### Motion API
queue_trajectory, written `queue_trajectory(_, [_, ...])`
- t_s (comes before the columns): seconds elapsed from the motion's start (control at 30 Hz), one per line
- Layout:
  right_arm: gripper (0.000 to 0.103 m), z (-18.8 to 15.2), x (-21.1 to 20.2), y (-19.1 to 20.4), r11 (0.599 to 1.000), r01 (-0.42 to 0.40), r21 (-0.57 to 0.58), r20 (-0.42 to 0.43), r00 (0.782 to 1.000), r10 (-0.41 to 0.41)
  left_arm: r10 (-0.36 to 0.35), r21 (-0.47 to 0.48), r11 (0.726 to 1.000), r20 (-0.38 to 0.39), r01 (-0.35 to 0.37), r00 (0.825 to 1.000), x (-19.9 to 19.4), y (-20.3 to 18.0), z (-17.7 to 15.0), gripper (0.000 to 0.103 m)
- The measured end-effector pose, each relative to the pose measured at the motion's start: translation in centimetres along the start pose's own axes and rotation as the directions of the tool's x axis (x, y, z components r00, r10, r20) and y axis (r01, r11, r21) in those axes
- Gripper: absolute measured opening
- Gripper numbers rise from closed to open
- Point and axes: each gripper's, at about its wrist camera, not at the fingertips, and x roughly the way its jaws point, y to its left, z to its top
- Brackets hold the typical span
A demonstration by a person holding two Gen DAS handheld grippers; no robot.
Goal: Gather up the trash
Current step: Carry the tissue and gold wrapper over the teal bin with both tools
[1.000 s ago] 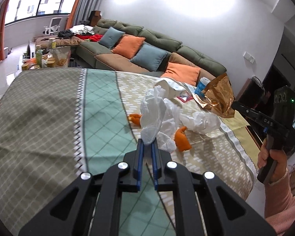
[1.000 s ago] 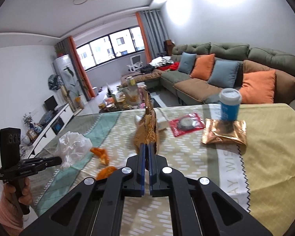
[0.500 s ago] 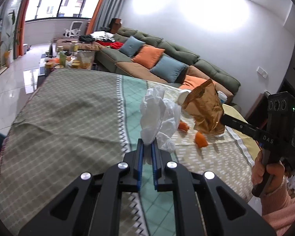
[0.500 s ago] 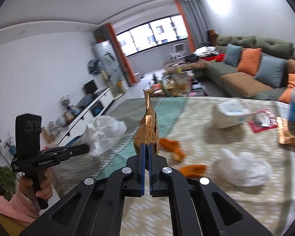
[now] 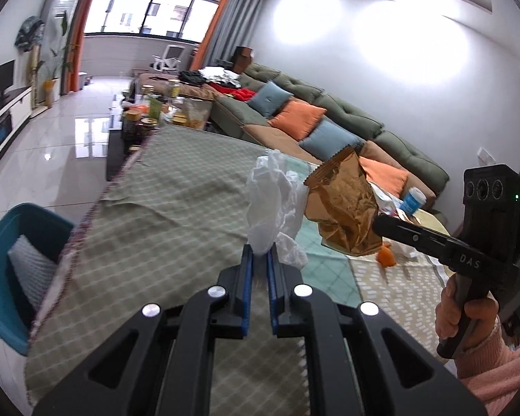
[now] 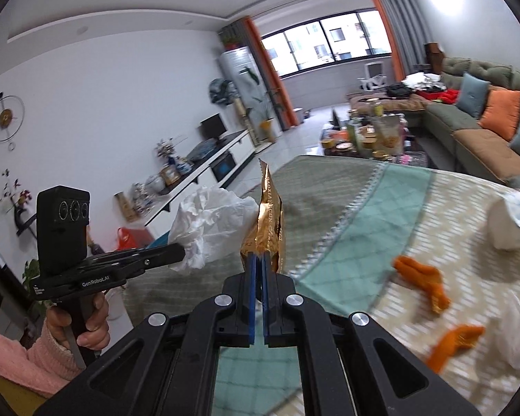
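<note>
Left wrist view first: the left gripper was pinched on a crumpled white plastic bag, carried clear of the cloth-covered surface. A second before, this camera looked along the middle of the surface at the litter; it had since swung left, so that a teal plastic bin came into sight at the near left, beside the surface's edge. The right gripper had come close beside the bag, its jaws clamped on a crinkled gold foil snack packet. Orange peel and a blue-and-white cup lay further right on the surface.

Right wrist view: the right gripper held the foil packet upright by its lower edge. This camera had turned away from the sofa towards the television wall, and the left gripper with its white bag had drawn in just beside it. Orange peel pieces, another white bag and a white paper cup were left on the surface. Both pieces appeared to be heading for the bin, with more trips likely needed.
</note>
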Motion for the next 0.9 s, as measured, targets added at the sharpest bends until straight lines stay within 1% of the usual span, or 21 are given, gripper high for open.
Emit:
queue_trajectory(0.2, [0.003,0.8,2.3,2.1,0.998,-0.062,-0.033,-0.030,0.998,0.061,0.057,-0.044,0.998,0.034,-0.055,0.998,-2.0,2.0,-0.1,0.010])
queue_trajectory(0.43, [0.003,1.2,5.1,4.3,0.989,-0.138,-0.053,-0.077,0.988,0.134,0.128,-0.095,0.988,0.071,-0.121,0.989,-4.2,4.6,-0.1,0.010])
queue_trajectory(0.63, [0.003,1.7,7.9,5.9,0.979,-0.193,-0.060,-0.118,0.976,0.185,0.193,-0.139,0.974,0.090,-0.179,0.977,-6.3,7.0,-0.3,0.010])
queue_trajectory(0.9, [0.003,2.4,11.2,8.4,0.966,-0.244,-0.085,-0.166,0.960,0.227,0.266,-0.198,0.950,0.100,-0.243,0.959,-8.2,10.0,-0.5,0.010])
